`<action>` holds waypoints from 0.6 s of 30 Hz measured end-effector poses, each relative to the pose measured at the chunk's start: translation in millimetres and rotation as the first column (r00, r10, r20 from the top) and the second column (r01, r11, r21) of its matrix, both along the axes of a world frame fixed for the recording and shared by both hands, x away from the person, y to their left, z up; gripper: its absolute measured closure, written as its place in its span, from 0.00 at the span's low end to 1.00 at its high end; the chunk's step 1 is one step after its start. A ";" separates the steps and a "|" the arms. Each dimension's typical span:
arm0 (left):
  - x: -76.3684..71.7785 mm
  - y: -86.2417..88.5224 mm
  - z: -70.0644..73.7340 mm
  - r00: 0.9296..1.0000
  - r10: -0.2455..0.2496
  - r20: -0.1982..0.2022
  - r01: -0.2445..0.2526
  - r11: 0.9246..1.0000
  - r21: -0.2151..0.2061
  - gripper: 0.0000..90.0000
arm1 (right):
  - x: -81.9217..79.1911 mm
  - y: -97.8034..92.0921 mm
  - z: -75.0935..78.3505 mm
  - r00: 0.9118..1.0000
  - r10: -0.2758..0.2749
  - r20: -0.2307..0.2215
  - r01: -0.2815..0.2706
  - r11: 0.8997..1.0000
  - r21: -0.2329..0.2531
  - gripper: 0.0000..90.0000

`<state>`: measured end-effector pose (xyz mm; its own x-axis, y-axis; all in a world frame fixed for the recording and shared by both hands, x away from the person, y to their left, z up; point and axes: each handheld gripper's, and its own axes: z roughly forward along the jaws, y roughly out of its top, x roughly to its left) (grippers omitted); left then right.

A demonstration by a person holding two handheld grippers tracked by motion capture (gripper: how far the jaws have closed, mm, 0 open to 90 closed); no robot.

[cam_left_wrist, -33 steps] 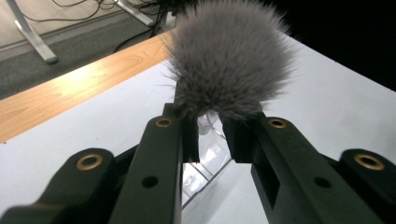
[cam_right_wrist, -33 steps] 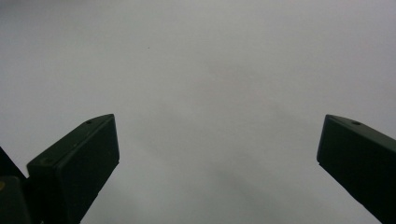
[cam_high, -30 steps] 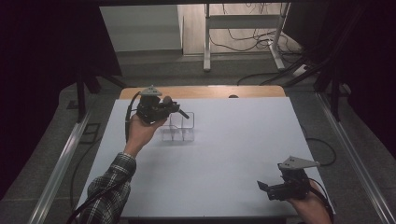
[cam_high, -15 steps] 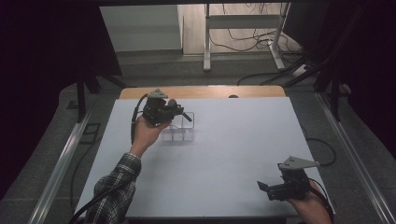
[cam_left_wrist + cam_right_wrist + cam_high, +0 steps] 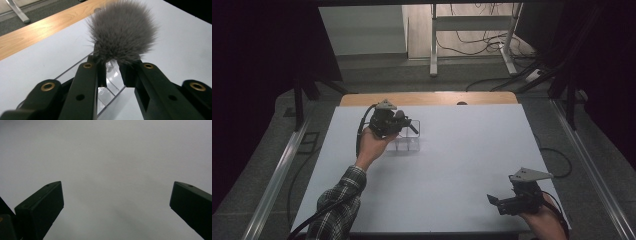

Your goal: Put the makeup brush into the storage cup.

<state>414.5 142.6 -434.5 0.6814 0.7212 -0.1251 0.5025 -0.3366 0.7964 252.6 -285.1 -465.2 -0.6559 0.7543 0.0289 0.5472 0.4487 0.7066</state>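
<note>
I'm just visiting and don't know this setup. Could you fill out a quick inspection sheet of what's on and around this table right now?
Surface: pale table top, wooden strip along its far edge, mostly bare.
Job's things: grey fluffy ball pinched in the left gripper; clear plastic box with dividers sits just below it.
Clutter: nothing seen.
Grippers: left gripper shut on the fluffy ball above the box; right gripper open, jaws wide apart, holding nothing, at the near right corner.
Cables: a black cable trails from the left gripper; more lie on the floor beyond.
Surroundings: metal frame legs on the floor behind, dark screens at both sides.
</note>
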 end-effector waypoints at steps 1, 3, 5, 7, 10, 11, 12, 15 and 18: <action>0.2 -0.6 -1.1 1.000 0.000 0.000 0.000 1.000 0.002 0.85 | 0.0 0.1 -0.1 1.000 0.000 -0.001 0.000 1.000 -0.001 0.00; 0.3 -2.1 -3.0 1.000 0.000 -0.003 0.000 1.000 0.007 0.85 | 0.2 0.0 -0.1 1.000 0.003 -0.001 -0.003 1.000 -0.002 0.00; 0.5 -3.2 -5.0 1.000 0.001 -0.004 -0.001 1.000 0.008 0.85 | 0.2 0.1 -0.2 1.000 0.004 -0.002 -0.004 1.000 -0.002 0.00; 0.7 -4.4 -7.1 1.000 0.006 -0.006 -0.006 1.000 0.011 0.85 | 0.3 0.0 -0.4 1.000 0.006 -0.002 -0.006 1.000 -0.003 0.00; 1.6 -5.7 -10.0 1.000 0.006 -0.011 -0.006 1.000 0.017 0.85 | 0.4 0.2 -0.5 1.000 0.006 -0.003 -0.006 1.000 -0.003 0.00; 1.8 -6.3 -11.1 1.000 0.008 -0.010 -0.008 1.000 0.021 0.85 | 0.4 0.3 -0.5 1.000 0.006 -0.005 -0.006 1.000 -0.003 0.00; 2.1 -6.9 -12.1 1.000 0.008 -0.013 -0.008 1.000 0.021 0.85 | 0.3 0.4 -0.6 1.000 0.005 -0.005 -0.005 1.000 -0.003 0.00; 2.9 -8.0 -15.2 1.000 0.015 -0.019 -0.014 1.000 0.026 0.85 | 0.3 0.8 -1.0 1.000 0.004 -0.005 -0.004 1.000 -0.005 0.00; 3.7 -9.2 -18.2 1.000 0.018 -0.023 -0.018 0.999 0.029 0.85 | 0.4 0.6 -1.0 1.000 0.005 -0.006 -0.005 1.000 -0.004 0.00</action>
